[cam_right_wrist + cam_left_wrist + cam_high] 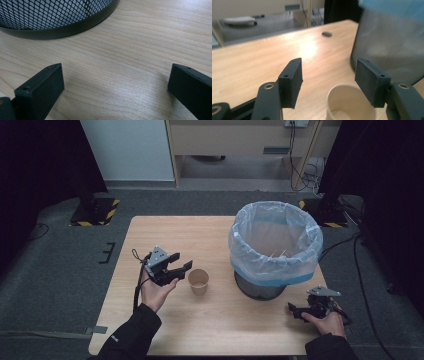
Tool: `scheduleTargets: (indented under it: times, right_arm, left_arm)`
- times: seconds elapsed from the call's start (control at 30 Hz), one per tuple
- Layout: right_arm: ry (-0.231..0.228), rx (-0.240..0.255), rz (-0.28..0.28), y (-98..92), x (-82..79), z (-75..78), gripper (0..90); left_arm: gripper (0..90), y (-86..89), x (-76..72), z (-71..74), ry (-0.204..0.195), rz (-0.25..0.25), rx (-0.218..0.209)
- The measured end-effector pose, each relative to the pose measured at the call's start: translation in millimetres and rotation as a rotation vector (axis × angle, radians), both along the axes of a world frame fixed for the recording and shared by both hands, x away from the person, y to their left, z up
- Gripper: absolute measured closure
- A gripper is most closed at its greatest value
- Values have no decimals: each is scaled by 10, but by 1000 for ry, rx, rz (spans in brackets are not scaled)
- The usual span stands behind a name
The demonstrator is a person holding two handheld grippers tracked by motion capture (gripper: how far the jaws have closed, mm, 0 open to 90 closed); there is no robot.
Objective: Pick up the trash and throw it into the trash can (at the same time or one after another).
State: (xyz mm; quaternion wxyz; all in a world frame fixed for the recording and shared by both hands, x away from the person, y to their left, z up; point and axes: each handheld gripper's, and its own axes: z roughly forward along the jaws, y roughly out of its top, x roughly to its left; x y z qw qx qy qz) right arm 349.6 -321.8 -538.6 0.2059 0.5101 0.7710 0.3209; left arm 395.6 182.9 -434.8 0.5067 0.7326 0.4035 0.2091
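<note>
Clearly the reach step: left gripper (176, 268) hung spread just beside the cup (198, 281), pads not touching it. Cup stood upright mid-table, left of the bin (275, 247). Right gripper (306, 310) rested spread, empty. Next likely called for closing on the rim.

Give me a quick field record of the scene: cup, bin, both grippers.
cup: paper cup, upright, empty, on the table, left of the bin
bin: mesh bin with a blue liner, upright
left gripper: open, beside the cup; the cup's rim sits low between the jaws in the left gripper view, pads not touching
right gripper: open, low over bare table near the bin's base, nothing between the jaws
</note>
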Motion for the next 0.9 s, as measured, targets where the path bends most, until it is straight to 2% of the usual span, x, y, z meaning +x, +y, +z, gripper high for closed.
scheduleTargets:
  times: [0.07,0.17,0.27,0.33,0.47,0.7,0.9]
  right_arm:
    - [1,2,1,2,-1,-1,8]
    - [1,1,1,2,-1,-1,7]
    - [1,1,4,3,-2,-1,7]
    - [1,1,5,3,-2,-1,8]
    - [1,2,4,3,-2,-1,8]
    - [1,2,5,3,-2,-1,8]
    - [1,2,5,3,-2,-1,7]
  left_arm:
    - [393,0,14,-45,13,-1,12]
    - [402,-21,40,-171,53,-11,25]
    - [422,-67,61,-284,84,-12,57]
    - [429,-73,66,-302,93,-12,67]
    - [465,-114,85,-412,137,-24,92]
    - [547,-136,104,-479,189,-19,100]
    - [669,-139,110,-513,232,-14,104]
